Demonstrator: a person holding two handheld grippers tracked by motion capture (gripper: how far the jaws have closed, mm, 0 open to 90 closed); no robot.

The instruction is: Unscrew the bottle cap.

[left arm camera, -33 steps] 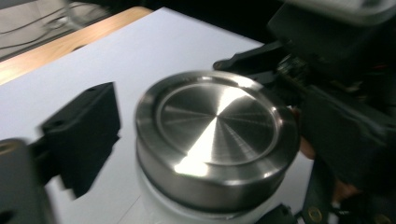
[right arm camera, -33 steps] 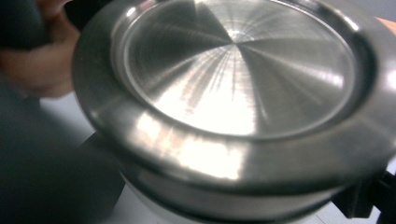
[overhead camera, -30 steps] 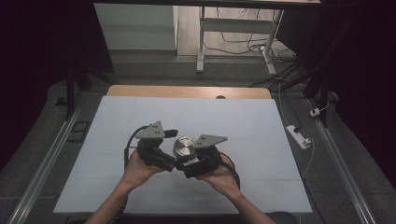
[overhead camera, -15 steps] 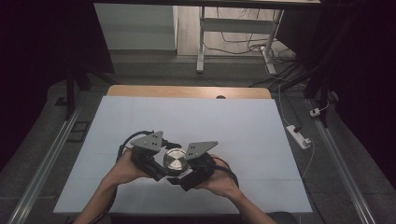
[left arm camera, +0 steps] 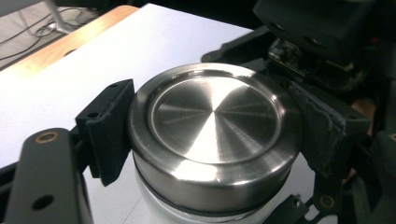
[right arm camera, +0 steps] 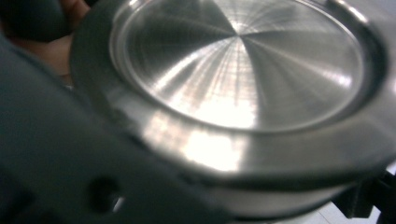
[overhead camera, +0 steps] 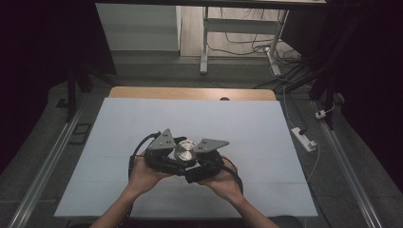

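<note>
Showing the white bottle (overhead camera: 185, 153) held upright above the desk (overhead camera: 266, 137): left claw (left arm camera: 205, 140) clamped on its rigid, slick steel lid (left arm camera: 212, 121), right claw (overhead camera: 199, 164) closed on the body, apparently for unscrewing.

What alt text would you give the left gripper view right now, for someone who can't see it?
A round brushed-steel lid on a white container sits clamped between the two black jaws of the left hand-held gripper, one pad pressing each side of its rim. The white table stretches behind, with a wooden edge at top left, and the right hand-held gripper is close behind the lid.
</note>
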